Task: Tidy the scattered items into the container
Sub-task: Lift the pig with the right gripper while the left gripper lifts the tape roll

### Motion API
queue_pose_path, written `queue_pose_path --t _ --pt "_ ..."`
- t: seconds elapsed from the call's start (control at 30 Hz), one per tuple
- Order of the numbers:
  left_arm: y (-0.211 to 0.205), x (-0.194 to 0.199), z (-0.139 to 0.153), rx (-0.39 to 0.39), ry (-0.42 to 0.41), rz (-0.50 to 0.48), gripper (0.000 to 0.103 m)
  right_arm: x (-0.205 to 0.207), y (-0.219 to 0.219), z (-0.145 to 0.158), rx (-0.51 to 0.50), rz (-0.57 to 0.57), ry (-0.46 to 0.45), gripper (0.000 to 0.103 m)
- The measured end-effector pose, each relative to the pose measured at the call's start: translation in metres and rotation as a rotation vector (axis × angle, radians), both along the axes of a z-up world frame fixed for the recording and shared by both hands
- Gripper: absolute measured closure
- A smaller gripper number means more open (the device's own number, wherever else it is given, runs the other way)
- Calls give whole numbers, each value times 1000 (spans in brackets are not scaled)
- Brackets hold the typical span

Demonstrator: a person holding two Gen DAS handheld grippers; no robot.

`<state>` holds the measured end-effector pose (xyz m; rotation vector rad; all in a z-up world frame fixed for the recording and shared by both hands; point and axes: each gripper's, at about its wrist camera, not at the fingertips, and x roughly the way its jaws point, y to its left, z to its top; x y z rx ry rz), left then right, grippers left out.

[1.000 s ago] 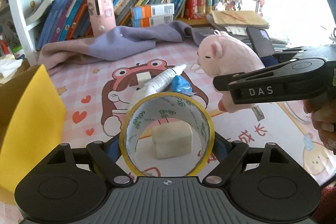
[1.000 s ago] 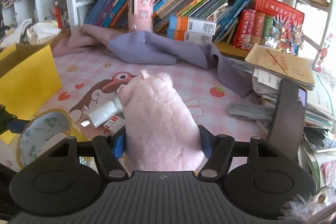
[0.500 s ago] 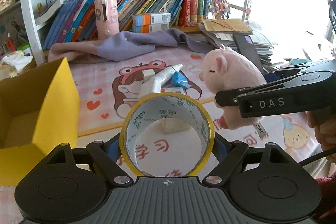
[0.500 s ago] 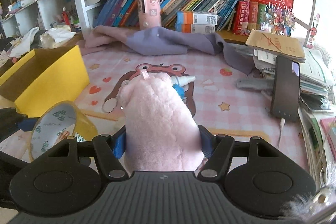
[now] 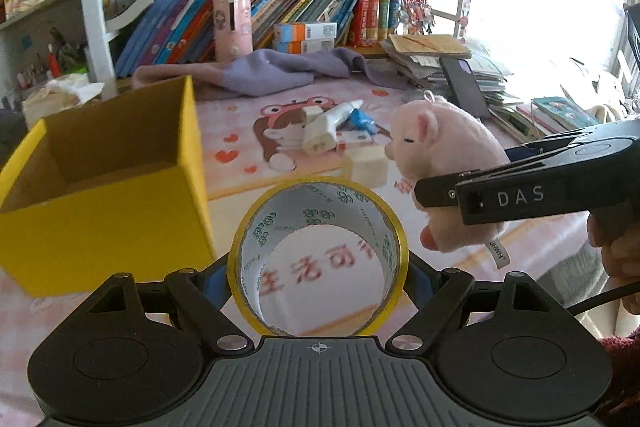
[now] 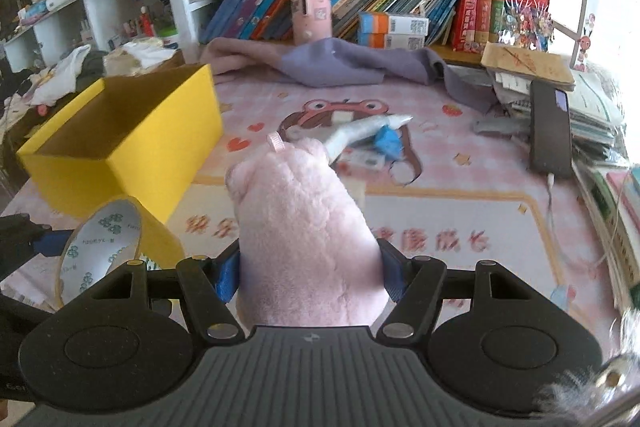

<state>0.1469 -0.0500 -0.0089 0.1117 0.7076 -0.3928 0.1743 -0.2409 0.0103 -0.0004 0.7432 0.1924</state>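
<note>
My left gripper is shut on a yellow tape roll, held above the pink mat; the roll also shows in the right wrist view. My right gripper is shut on a pink plush pig, which also shows in the left wrist view to the right of the roll. The open yellow box stands on the left, empty inside as far as shown. A white tube, a blue item and a pale block lie on the mat.
A purple cloth lies at the back under bookshelves. A black phone leans on stacked papers at the right. A pink can stands on the shelf.
Both grippers have risen and pulled back with their loads; the yellow box has come fully into view at the left, and the loose items on the mat look farther away.
</note>
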Motion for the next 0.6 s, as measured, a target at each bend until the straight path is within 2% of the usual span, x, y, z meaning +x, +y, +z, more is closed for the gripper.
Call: queue_pose_path --t 0.3,0.6 --pt "56 -46 -3 24 7 16 18 -51 58 -10 9 -4 13 38" --pt "109 -76 1 28 1 118 18 -72 112 -7 15 53 14 38"
